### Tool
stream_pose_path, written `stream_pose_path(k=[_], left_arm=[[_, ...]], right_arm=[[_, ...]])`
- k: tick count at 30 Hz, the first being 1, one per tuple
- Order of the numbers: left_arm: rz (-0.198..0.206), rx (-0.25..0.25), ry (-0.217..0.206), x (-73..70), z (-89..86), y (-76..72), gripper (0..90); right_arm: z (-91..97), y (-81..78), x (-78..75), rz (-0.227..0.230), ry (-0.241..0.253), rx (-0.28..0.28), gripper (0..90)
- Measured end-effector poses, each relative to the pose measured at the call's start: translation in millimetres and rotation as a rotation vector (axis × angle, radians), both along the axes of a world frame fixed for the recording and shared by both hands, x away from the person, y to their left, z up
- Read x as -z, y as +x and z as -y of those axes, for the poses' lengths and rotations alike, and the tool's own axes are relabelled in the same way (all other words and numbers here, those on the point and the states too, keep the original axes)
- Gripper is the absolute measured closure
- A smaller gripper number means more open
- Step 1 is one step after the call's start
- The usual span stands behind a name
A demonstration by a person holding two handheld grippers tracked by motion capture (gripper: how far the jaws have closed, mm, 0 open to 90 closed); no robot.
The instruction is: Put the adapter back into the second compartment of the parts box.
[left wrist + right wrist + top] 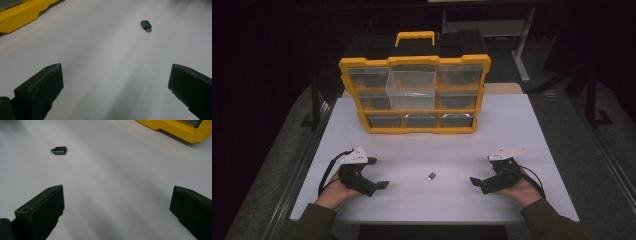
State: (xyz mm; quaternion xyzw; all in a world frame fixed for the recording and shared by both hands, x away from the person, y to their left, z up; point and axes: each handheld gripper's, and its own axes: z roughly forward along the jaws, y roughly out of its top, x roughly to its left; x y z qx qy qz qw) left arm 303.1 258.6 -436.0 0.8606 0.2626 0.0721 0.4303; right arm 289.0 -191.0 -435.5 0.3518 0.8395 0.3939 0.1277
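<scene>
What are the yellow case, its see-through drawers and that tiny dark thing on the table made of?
The yellow case looks like moulded plastic, matte and evenly coloured. Its drawers, like the pulled-out drawer, seem clear plastic, since you see through the walls. The small adapter has a dark, smooth shell, plastic or coated metal, with a shiny, probably metal plug tip.

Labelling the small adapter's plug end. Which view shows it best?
Right gripper view: the dark adapter lies side-on there, largest, its metal plug tip distinct at one end. The left gripper view shows the adapter smaller, plug tip still visible. In the high view it is a tiny speck between both grippers, no detail.
</scene>
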Motion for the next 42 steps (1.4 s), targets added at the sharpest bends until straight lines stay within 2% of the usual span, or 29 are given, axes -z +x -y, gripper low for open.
stream_pose_path(k=[14, 17, 20, 27, 42], left_arm=[[-0.006, -0.014, -0.007, -1.6, 4.0, 2.2, 0.0], [-0.012, -0.021, -0.027, -3.3, 4.9, 2.4, 0.0], [-0.011, -0.014, -0.035, -5.6, 6.3, 1.6, 0.0], [-0.004, -0.009, -0.014, -7.0, 10.5, 2.5, 0.0], [-0.014, 0.0, -0.041, -13.2, 22.9, 8.4, 0.0]], right_arm=[[1.6, 0.0, -0.5, 0.001, 0.019, -0.005, 0.0], [0.1, 0.9, -1.3, 0.0, 0.025, -0.008, 0.0], [-2.5, 2.5, -1.7, 0.009, 0.013, -0.022, 0.0], [-4.7, 3.9, -1.8, 0.006, 0.014, -0.021, 0.0], [-3.6, 4.1, -3.8, 0.018, 0.021, -0.016, 0.0]])
